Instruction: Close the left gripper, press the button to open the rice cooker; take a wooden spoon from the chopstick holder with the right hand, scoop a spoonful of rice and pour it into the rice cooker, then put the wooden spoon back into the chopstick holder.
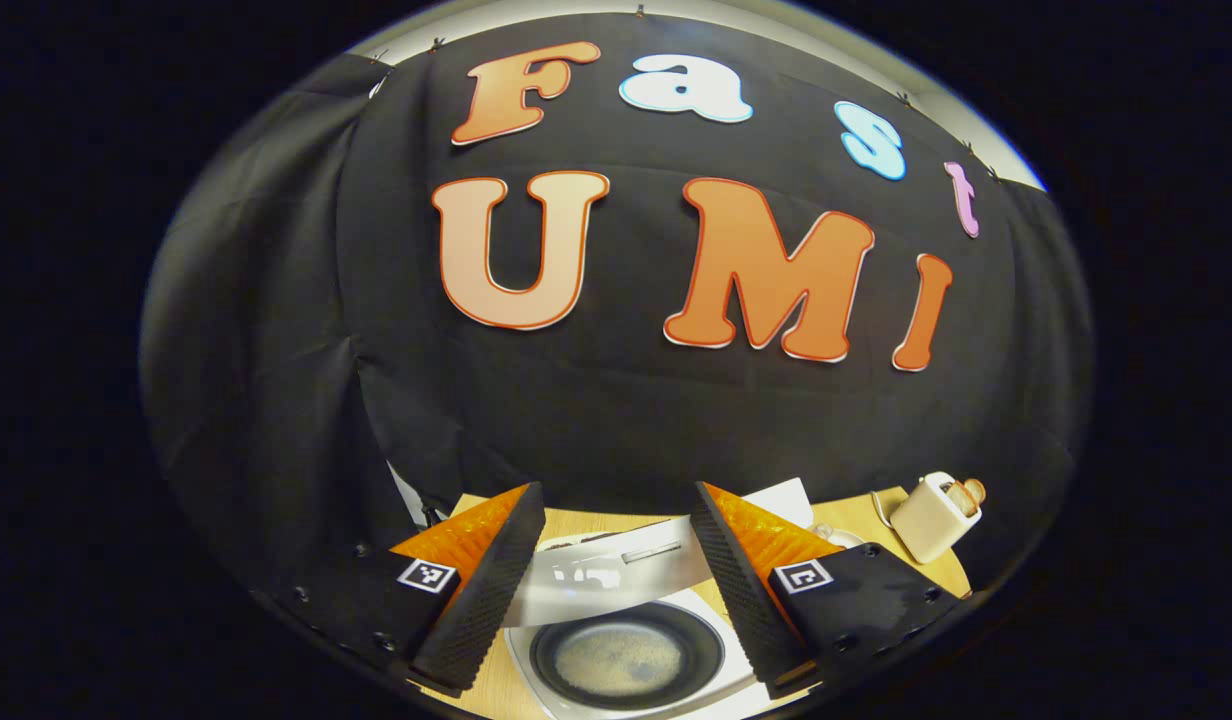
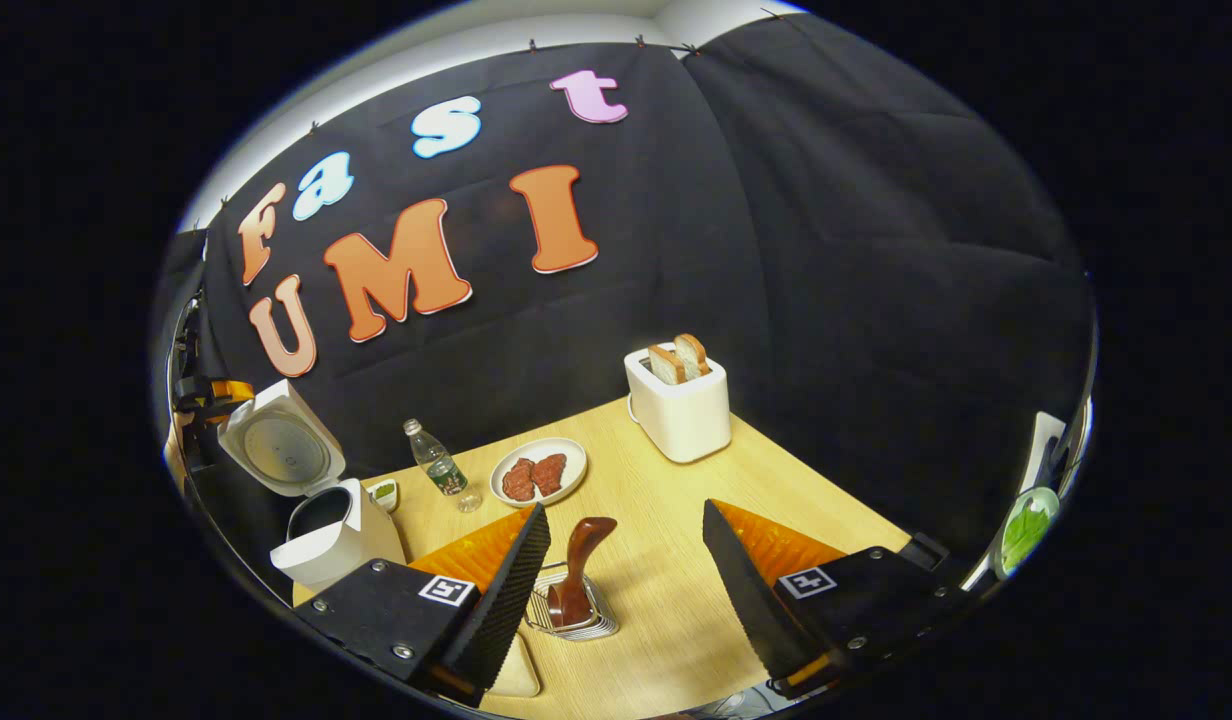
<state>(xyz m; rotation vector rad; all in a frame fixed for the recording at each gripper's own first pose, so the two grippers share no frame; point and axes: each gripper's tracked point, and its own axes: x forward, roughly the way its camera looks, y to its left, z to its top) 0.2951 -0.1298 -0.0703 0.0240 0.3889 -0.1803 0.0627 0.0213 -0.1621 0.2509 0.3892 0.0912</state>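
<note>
Rice cooker standing open – left gripper hovering above, fingers apart; right gripper spread, framing wooden spoon in chopstick holder.

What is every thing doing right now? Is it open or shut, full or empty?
rice cooker: lid up, open
wooden spoon: standing in the chopstick holder
toaster: two bread slices sticking out
plate: holds two pieces of meat
bottle: upright, cap on
left gripper: open, above the cooker
right gripper: open, empty
</note>
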